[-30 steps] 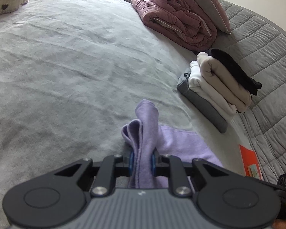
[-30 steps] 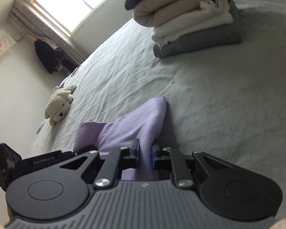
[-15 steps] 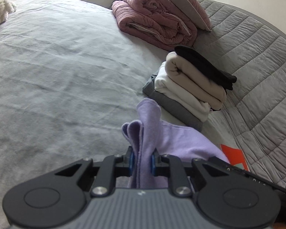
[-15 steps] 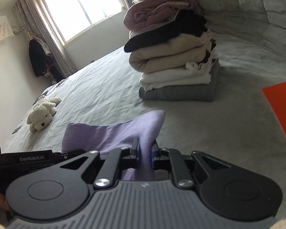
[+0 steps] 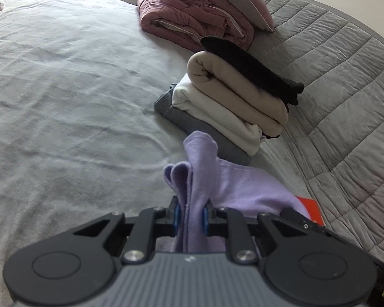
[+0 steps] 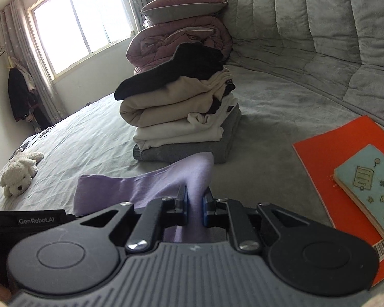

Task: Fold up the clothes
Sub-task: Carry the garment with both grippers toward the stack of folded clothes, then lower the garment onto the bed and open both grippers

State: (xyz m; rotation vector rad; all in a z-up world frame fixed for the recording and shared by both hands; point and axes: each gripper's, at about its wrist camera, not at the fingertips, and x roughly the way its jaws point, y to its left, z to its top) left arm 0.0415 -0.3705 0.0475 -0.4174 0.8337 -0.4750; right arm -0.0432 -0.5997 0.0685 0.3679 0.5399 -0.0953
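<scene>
Here, I list: grey bed (image 5: 64,89), quilted headboard (image 6: 307,25), curtained window (image 6: 76,23), pink duvet (image 5: 192,18), folded stack (image 6: 181,117). My left gripper (image 5: 190,213) and right gripper (image 6: 194,206) both pinch the lilac garment (image 5: 199,174), lifted before the stack.

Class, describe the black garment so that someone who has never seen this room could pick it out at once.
Start at the grey bed, near its quilted headboard, and find the stack of folded clothes in front of the rolled pink duvet. The black garment lies on top of that stack, above the beige, white and grey layers. It is the only black item there.
</scene>
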